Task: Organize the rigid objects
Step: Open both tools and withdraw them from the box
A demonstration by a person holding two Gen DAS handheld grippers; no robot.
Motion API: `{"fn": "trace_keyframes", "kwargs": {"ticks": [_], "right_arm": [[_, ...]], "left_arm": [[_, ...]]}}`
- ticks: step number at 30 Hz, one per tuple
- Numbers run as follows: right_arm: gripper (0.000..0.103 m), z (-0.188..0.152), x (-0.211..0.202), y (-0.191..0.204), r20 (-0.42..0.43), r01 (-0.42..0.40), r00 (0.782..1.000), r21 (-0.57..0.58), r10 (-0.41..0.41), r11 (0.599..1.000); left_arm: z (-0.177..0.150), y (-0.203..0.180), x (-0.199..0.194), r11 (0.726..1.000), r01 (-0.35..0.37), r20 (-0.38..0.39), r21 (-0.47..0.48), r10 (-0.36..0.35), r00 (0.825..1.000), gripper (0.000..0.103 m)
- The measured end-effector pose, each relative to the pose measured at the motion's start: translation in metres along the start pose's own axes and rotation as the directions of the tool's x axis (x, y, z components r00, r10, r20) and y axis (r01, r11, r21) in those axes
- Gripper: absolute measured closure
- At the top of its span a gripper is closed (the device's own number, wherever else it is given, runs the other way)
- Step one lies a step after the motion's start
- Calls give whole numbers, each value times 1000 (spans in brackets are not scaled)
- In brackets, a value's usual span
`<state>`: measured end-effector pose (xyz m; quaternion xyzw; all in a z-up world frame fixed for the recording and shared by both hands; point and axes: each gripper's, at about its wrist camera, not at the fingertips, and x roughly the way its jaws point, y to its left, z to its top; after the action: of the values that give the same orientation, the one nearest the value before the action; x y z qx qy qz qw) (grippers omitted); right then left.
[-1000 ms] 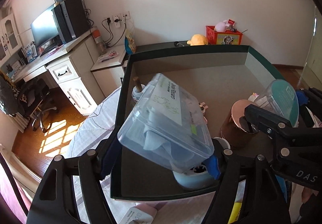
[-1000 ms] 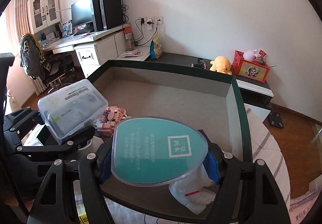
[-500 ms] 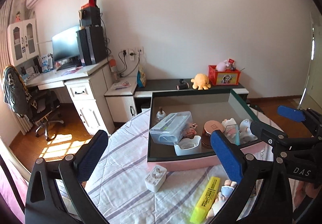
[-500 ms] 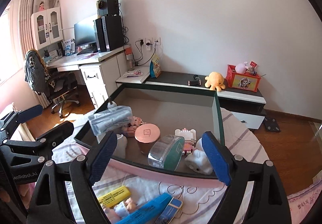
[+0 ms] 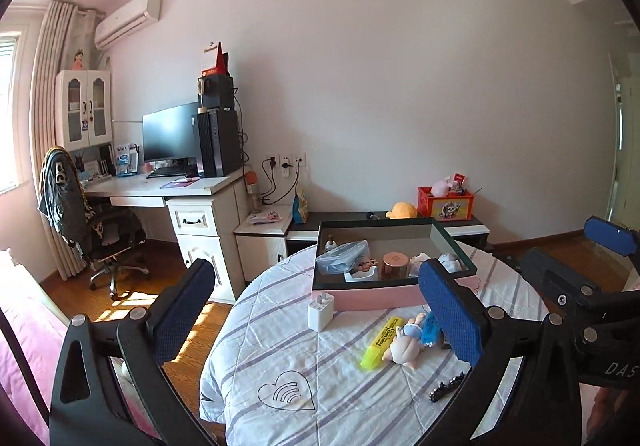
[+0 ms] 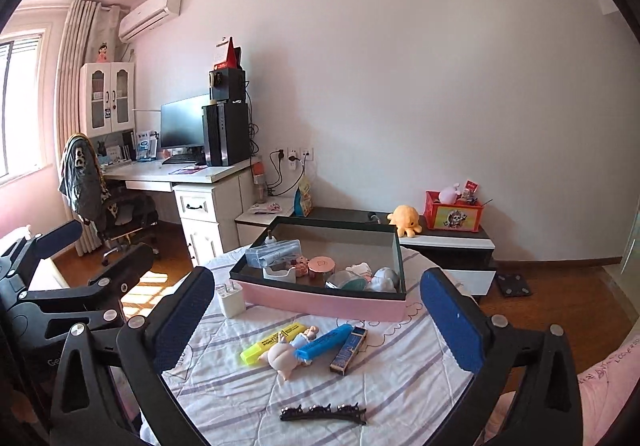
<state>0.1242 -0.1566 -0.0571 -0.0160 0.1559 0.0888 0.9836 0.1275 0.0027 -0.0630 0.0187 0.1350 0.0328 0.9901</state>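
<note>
A pink box with a dark rim [image 5: 400, 296] [image 6: 320, 300] stands on the round table; inside lie a clear plastic case [image 5: 342, 256] [image 6: 274, 252], a teal-lidded round tub [image 6: 346, 280] and a copper jar [image 6: 322, 266]. On the cloth in front lie a white charger [image 5: 320, 312] [image 6: 231, 298], a yellow highlighter [image 5: 380, 342] [image 6: 272, 342], a small doll [image 6: 286, 356], a blue highlighter [image 6: 324, 340], a narrow dark box [image 6: 349, 350] and a black hair clip [image 6: 323, 414]. My left gripper [image 5: 316, 314] and right gripper [image 6: 316, 322] are open, empty, held back above the table's near side.
The striped tablecloth [image 6: 280, 386] covers the round table. A desk with monitor [image 6: 180, 133], an office chair [image 6: 116, 213], and a low cabinet with a yellow plush [image 6: 406, 219] and red box [image 6: 454, 211] stand along the back wall. Wooden floor lies around.
Both grippers let go of the clear case and the teal-lidded tub inside the box, opened, and drew back and up away from the box.
</note>
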Motion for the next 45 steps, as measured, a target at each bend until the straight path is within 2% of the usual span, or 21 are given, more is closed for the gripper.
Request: {"fn": "trace_keyframes", "kwargs": {"ticks": [4, 10, 22, 30, 35, 39, 45], "right_arm": [[0, -6, -29, 6, 31, 47, 998, -19, -46, 999], [0, -9, -53, 8, 55, 39, 998, -4, -39, 999], [0, -18, -59, 11, 52, 41, 998, -7, -41, 999], [0, -30, -41, 4, 2, 39, 999, 9, -39, 999], [0, -43, -21, -6, -54, 44, 998, 21, -43, 999], [0, -58, -5, -17, -104, 48, 994, 40, -44, 998], [0, -81, 18, -37, -180, 64, 982, 67, -51, 996]], "left_arm": [[-3, 2, -19, 1000, 15, 5, -4, -15, 1000, 0], [-5, 3, -45, 999, 25, 35, -19, -25, 999, 0], [-9, 3, -49, 1000, 24, 24, -17, -23, 999, 0], [-19, -6, -26, 1000, 27, -37, 0, -27, 999, 0], [-32, -14, -3, 999, 45, -108, 17, -43, 993, 0], [-45, -25, 16, 997, 66, -165, 32, -60, 984, 0], [-68, -44, 46, 993, 107, -266, 53, -89, 960, 0]]}}
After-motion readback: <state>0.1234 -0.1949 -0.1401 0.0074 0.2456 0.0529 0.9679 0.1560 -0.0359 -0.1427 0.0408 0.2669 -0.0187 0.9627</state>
